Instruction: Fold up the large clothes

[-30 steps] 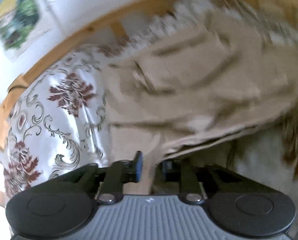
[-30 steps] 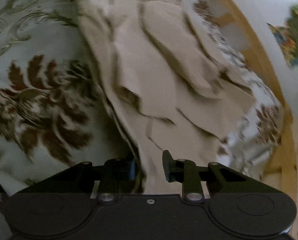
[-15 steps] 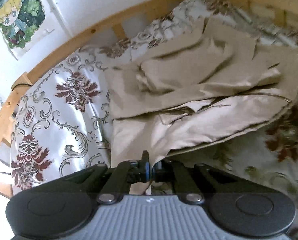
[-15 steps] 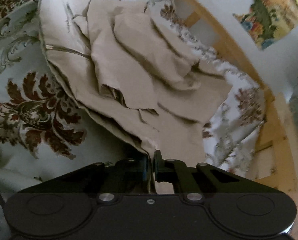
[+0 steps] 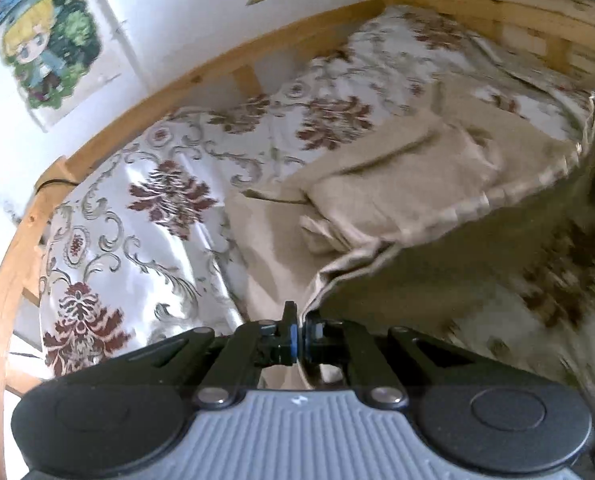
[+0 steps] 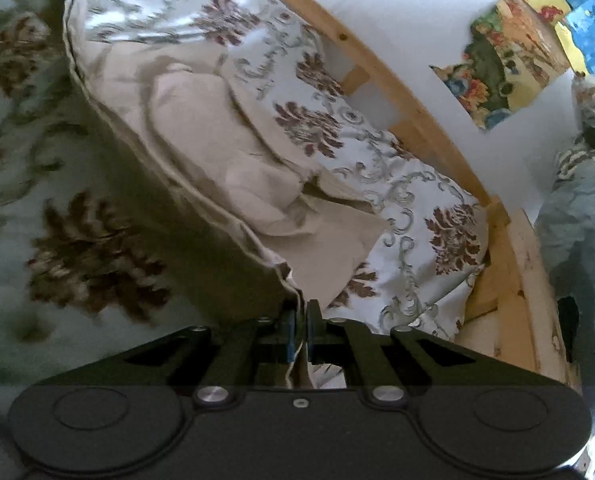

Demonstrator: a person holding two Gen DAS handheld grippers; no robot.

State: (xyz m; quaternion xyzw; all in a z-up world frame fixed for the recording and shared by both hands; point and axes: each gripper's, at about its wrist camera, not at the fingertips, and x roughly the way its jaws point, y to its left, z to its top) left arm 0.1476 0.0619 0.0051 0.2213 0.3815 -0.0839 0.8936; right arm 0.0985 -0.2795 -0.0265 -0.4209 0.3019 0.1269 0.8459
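Beige garment hem taut between grippers (lifted)

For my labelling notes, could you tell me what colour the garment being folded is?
Plain beige garment, with no print; clearest in the left wrist view.

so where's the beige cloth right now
The beige cloth lies on the patterned bedspread beside the wooden bed frame, with its near edge lifted, pinched by the left gripper and the right gripper.
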